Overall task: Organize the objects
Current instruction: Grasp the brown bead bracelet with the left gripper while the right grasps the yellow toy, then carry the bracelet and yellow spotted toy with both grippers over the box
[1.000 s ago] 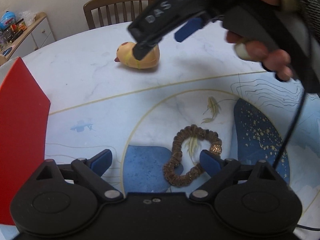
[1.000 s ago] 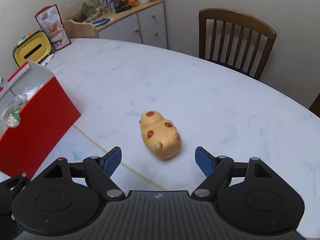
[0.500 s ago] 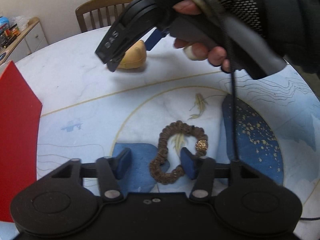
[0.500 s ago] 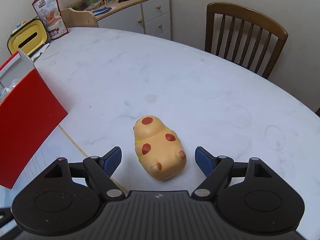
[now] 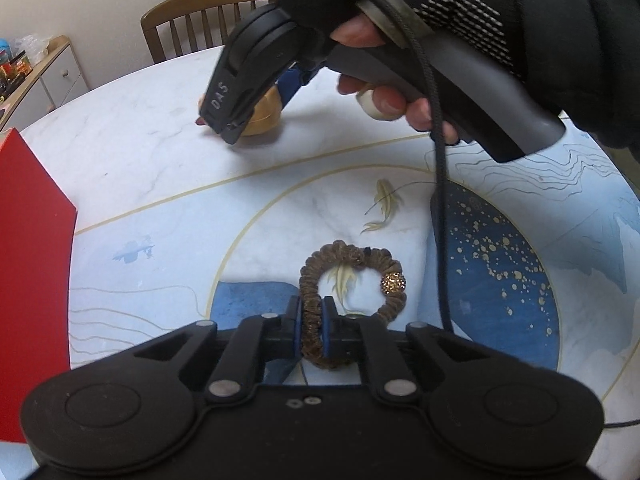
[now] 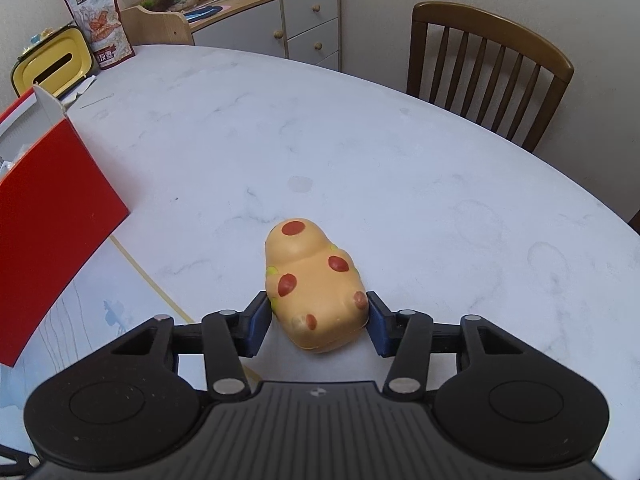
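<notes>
A brown scrunchie [image 5: 356,264] with a glittery gold bead lies on the patterned mat, and my left gripper [image 5: 312,328] is shut on its near left side. An orange toy [image 6: 314,288] with red spots rests on the white marble table. My right gripper [image 6: 318,320] is shut on that toy, one blue pad against each flank. In the left wrist view the right gripper [image 5: 256,92] shows from outside, held by a gloved hand [image 5: 460,12], with the orange toy [image 5: 264,120] mostly hidden behind it.
A red box [image 6: 48,208] stands open at the table's left, also the red box [image 5: 28,260] in the left wrist view. A wooden chair [image 6: 488,76] sits past the far edge. A yellow container [image 6: 48,64] and snack bag [image 6: 100,24] sit far left. A cable [image 5: 438,200] hangs over the mat.
Both grippers went from open to shut. The left one closed on the scrunchie's side. The right one moved forward and down and closed around the orange toy.
</notes>
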### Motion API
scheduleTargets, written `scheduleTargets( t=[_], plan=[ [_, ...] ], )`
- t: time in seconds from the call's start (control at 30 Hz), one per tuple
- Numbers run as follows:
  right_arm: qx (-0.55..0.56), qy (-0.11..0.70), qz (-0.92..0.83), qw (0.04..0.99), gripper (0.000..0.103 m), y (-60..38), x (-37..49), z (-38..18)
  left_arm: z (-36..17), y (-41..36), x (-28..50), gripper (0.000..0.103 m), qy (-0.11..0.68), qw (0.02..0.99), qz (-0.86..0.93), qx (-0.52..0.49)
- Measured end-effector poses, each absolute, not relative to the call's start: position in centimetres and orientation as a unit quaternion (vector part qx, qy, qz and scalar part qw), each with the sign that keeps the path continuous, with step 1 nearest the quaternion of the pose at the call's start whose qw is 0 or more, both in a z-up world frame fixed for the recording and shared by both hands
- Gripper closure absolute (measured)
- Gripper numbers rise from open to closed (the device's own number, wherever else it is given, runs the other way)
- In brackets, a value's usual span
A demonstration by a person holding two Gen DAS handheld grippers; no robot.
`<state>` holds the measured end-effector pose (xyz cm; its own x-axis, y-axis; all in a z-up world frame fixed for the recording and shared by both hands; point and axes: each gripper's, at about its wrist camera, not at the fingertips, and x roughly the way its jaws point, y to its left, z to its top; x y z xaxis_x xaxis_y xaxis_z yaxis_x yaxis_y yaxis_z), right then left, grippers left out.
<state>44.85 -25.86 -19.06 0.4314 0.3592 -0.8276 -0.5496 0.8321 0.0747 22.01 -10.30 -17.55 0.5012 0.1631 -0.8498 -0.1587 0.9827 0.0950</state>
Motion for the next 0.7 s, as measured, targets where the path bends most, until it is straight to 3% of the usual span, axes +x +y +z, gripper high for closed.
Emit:
scheduleTargets(
  t=[0.7],
  plan=[
    [-0.072, 0.456, 0.273, 0.844, 0.056, -29.8, 35.2, -13.6, -11.3, -7.8, 19.1, 0.096, 0.451, 0.883, 0.117, -0.055]
  ],
)
